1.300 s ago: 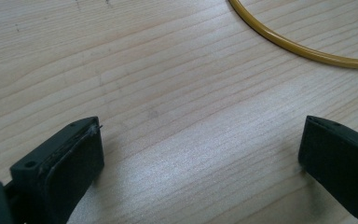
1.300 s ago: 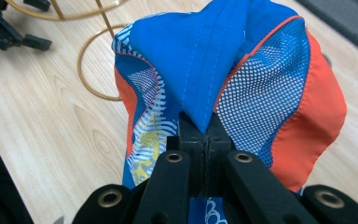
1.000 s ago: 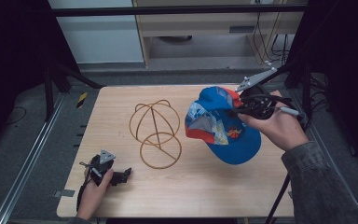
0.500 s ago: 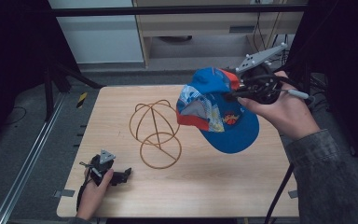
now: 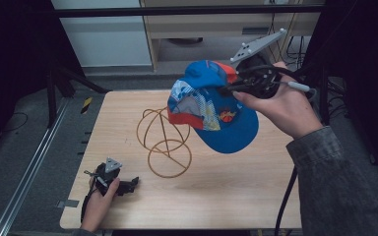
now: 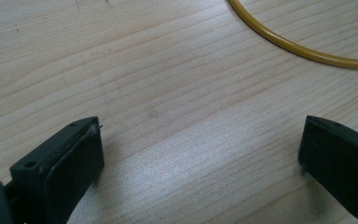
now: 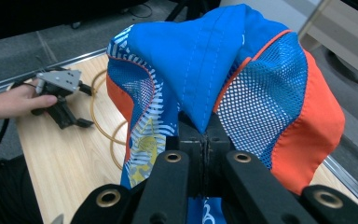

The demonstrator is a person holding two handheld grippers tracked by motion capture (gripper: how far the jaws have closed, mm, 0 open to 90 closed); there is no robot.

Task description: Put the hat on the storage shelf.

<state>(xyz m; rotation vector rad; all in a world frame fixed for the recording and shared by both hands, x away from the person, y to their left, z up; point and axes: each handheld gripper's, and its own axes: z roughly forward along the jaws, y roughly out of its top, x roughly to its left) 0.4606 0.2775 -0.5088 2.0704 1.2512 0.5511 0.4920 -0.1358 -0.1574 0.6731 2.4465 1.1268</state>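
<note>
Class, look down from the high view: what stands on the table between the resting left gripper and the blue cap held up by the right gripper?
The golden wire hat stand, seen in the high view.

Your blue-and-orange mesh cap (image 5: 211,105) hides pt of the gold wire dome stand (image 5: 163,142); stand's ring (image 6: 303,46) cut off by left gripper view's edge.

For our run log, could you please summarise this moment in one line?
right hand-held gripper: shut on cap, above wire stand | left hand-held gripper: open, on table
</note>
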